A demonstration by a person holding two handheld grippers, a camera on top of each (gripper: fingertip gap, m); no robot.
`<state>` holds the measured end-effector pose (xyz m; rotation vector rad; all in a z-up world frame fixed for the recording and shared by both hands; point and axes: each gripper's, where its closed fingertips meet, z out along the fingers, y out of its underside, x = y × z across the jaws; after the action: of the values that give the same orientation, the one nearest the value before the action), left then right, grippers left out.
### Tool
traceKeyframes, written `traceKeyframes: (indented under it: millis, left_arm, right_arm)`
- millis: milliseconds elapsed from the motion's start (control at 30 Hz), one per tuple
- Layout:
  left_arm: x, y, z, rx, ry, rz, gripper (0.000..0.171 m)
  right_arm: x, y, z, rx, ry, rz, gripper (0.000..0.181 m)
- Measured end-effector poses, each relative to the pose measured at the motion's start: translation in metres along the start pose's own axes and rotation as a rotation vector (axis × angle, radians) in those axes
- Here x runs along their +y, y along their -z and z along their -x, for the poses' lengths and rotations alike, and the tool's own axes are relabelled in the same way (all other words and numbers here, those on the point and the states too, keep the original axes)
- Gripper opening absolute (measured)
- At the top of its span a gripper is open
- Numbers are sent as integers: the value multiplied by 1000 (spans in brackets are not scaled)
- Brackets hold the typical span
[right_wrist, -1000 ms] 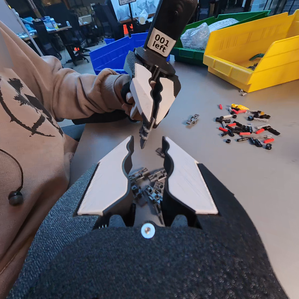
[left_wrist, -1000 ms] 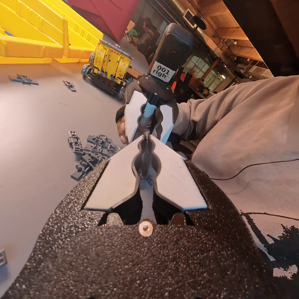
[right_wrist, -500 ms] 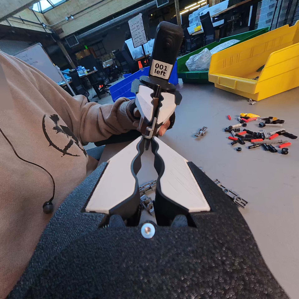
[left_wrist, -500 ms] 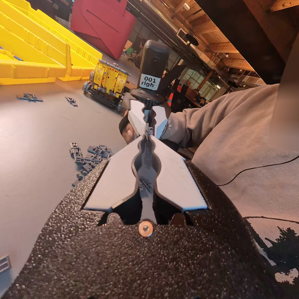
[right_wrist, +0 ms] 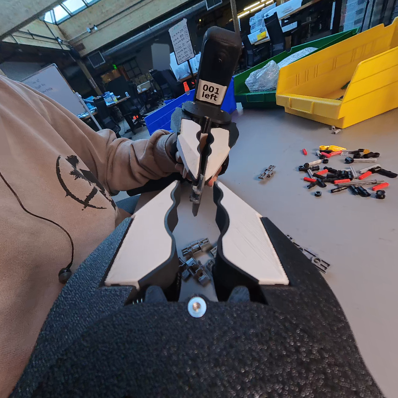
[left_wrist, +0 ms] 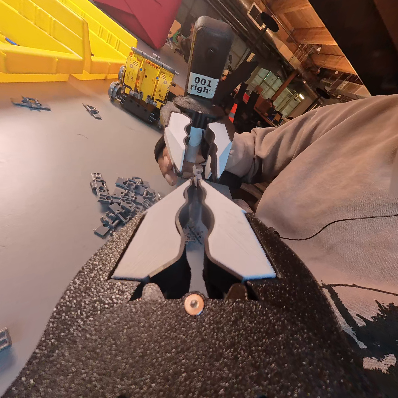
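Note:
My left gripper (left_wrist: 196,182) is shut on a thin dark grey link piece (left_wrist: 197,172) and holds it above the grey table (left_wrist: 43,172). In the right wrist view the left gripper (right_wrist: 200,177) points at me, and the link piece (right_wrist: 196,196) hangs from its tips. My right gripper (right_wrist: 197,183) is open, one finger on each side of that piece, not touching it. It shows open in the left wrist view (left_wrist: 196,175). A pile of grey links (left_wrist: 122,200) lies on the table below both grippers (right_wrist: 196,258).
A yellow toy vehicle (left_wrist: 146,86) and yellow bins (left_wrist: 43,49) stand at the back. In the right wrist view there are yellow bins (right_wrist: 344,86), a green bin (right_wrist: 258,90), a blue bin (right_wrist: 163,116), a scatter of red and black pins (right_wrist: 344,172) and a single link (right_wrist: 267,172). Less than 4 cm separates the two grippers' tips.
The right gripper closed on the link piece half a second ago and has now opened and drawn slightly back. The left gripper has stayed shut on the piece.

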<state>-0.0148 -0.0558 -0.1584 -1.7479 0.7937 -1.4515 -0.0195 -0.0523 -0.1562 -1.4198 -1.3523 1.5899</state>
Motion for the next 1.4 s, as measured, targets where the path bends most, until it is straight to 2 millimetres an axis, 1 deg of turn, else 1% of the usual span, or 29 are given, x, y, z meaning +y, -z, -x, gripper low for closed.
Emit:
traceKeyframes:
  millis: [67,267,400,600,867,1033,1067,1100,1133,1167,1200,1233,1267,1300,1333,1400]
  left_arm:
    - [1,-1,-1,2,-4,7,2]
    - [4,-3,-2,11,1,24,2]
    - [6,-4,-1,10,12,35,2]
    - [5,-5,-1,2,14,33,3]
    - [7,-4,5,-1,79,40,4]
    - [10,-3,12,-44,96,48,2]
    - [12,-3,19,-82,100,55,2]
    - [14,3,39,-196,109,57,2]
    - [12,15,55,-253,120,46,1]
    - [4,24,56,-234,151,0,2]
    - [1,30,55,-243,123,0,2]
    - [2,31,53,-262,80,17,2]
    - [0,29,49,-240,83,-1,2]
    - [-3,27,46,-219,100,-21,2]
    - [-3,26,46,-214,110,-28,2]
    - [-4,26,46,-210,115,-39,2]
  right_arm:
    - [-1,0,0,-4,-14,-7,28]
    - [0,0,-2,1,-27,-7,18]
    - [4,-1,0,-3,-6,19,3]
    - [3,0,1,15,49,23,0]
    - [5,-1,-1,115,249,68,0]
    - [10,-3,-4,197,409,127,0]
    - [11,-2,-4,205,444,143,0]
    - [17,-5,14,98,480,151,0]
    - [16,-14,45,-22,452,99,0]
    - [28,-25,56,-23,546,158,0]
    - [36,-30,44,83,747,237,0]
    - [24,-27,37,118,741,200,0]
    - [10,-18,32,102,608,152,0]
    - [3,-8,21,107,518,133,0]
    - [0,2,10,132,475,118,0]
    - [4,9,4,113,366,97,0]
